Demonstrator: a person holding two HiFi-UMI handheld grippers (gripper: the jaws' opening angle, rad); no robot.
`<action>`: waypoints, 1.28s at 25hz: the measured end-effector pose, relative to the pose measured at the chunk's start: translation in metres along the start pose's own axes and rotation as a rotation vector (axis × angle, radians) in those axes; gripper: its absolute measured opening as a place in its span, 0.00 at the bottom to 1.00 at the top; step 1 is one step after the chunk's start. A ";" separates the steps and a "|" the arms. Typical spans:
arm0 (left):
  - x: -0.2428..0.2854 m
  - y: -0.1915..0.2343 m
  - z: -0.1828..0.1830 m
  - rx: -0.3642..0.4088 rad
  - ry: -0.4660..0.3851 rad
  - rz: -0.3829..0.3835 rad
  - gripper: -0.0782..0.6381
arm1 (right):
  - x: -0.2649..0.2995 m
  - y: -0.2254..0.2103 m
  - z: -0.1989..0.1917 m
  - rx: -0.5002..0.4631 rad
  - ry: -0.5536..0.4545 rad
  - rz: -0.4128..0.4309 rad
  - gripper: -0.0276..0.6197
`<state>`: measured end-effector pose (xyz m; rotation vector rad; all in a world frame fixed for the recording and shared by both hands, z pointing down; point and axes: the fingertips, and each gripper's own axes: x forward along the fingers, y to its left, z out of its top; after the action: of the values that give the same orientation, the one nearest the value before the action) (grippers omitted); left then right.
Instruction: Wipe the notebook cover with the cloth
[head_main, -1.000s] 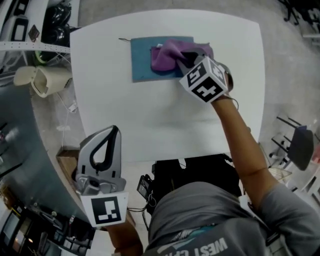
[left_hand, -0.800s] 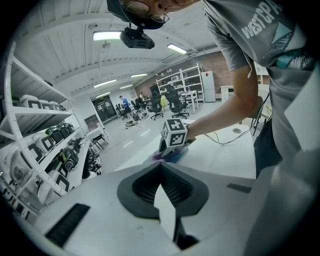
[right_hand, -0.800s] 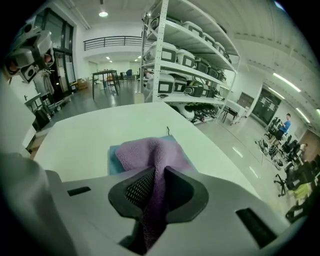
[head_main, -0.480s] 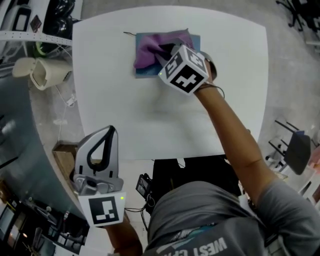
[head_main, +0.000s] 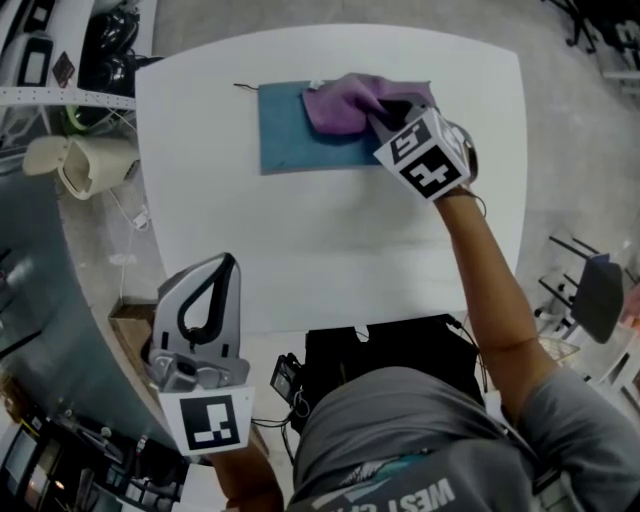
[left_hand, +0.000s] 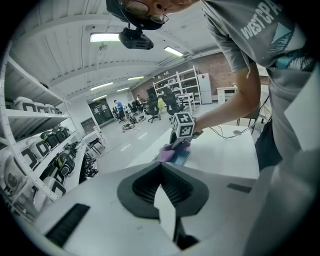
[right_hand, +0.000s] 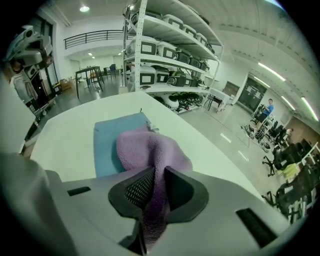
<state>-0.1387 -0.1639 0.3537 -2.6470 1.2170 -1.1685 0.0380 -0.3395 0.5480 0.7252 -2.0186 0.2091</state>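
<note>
A blue notebook (head_main: 295, 145) lies flat at the far side of the white table (head_main: 300, 240). A purple cloth (head_main: 345, 105) rests bunched on the notebook's right end. My right gripper (head_main: 385, 112) is shut on the cloth. In the right gripper view the cloth (right_hand: 150, 150) runs up between the jaws of the right gripper (right_hand: 156, 175) and spreads over the notebook (right_hand: 110, 142). My left gripper (head_main: 226, 264) is held off the table's near left corner, shut and empty. The left gripper (left_hand: 161, 169) view shows the cloth (left_hand: 165, 154) and notebook (left_hand: 182, 157) far ahead.
Shelving with white gear (head_main: 50, 60) and a beige object (head_main: 85, 158) stand left of the table. A black seat (head_main: 390, 345) sits at the near edge in front of the person. An office chair (head_main: 598, 290) is off to the right.
The right gripper dragged the cloth left across the notebook, then back to its right end. The left gripper has stayed where it was.
</note>
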 end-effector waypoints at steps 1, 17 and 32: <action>0.001 -0.001 0.000 -0.001 0.000 -0.001 0.11 | 0.002 0.003 0.004 -0.014 -0.001 0.005 0.16; -0.017 0.011 -0.030 -0.035 0.024 0.024 0.11 | 0.062 0.085 0.119 -0.217 -0.101 0.167 0.16; 0.007 0.014 -0.003 0.005 -0.032 -0.006 0.11 | 0.020 -0.004 0.023 -0.059 0.013 0.022 0.16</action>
<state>-0.1467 -0.1769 0.3564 -2.6571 1.2009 -1.1239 0.0160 -0.3606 0.5518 0.6637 -2.0129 0.1658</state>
